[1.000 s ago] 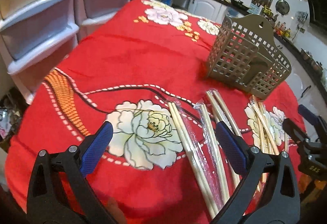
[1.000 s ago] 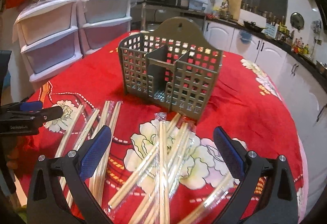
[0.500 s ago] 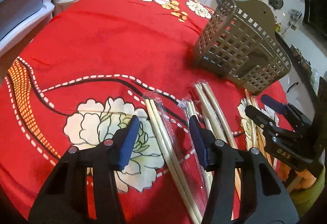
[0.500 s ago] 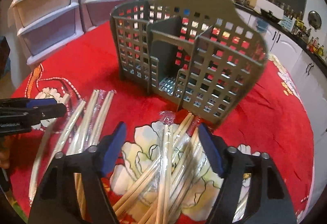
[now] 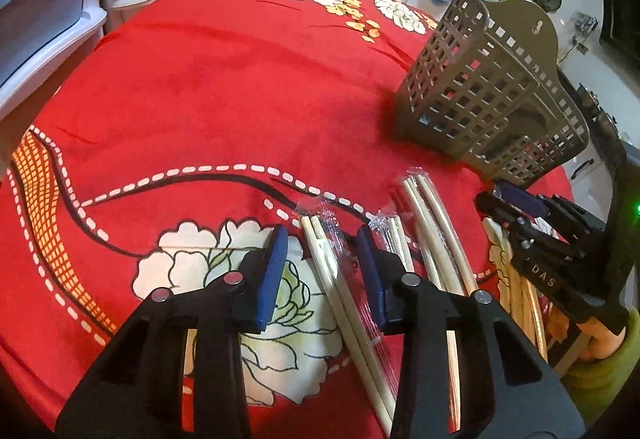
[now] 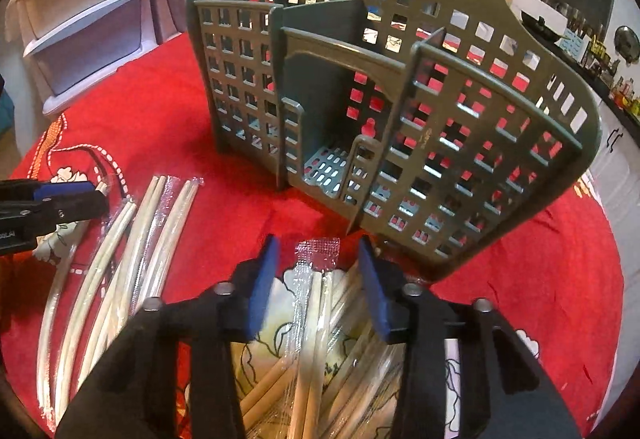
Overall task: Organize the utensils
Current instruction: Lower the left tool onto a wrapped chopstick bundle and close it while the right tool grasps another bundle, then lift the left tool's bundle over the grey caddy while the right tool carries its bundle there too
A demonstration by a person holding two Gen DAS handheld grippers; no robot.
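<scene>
While both tools are held low over the red flowered cloth (image 5: pixel 208 87) on the worktop, two grippers can be counted, one per hand. Three wrapped pairs of chopsticks are seen on the left side: one pair (image 5: pixel 340 291) between the left gripper's (image 5: pixel 322 271) fingers, a second (image 5: pixel 400 243) just beside it, a third (image 5: pixel 432 223) further right. A looser heap of wrapped chopsticks (image 6: pixel 320 339) is seen under the right gripper (image 6: pixel 316 279); its number cannot be made out. One grey lattice utensil caddy (image 6: pixel 460 127) is stood upright just beyond the heap, its compartments bare of chopsticks. White drawer units (image 6: pixel 88 11) are seen behind the worktop. The heap is partly hidden by the right gripper's own fingers.

Compared with a second ago, both grippers are now narrowed to a partial opening and brought closer to the chopsticks. The left jaws straddle the first pair without visibly touching it; the right jaws are set either side of one wrapped pair, and nothing is gripped yet.
</scene>
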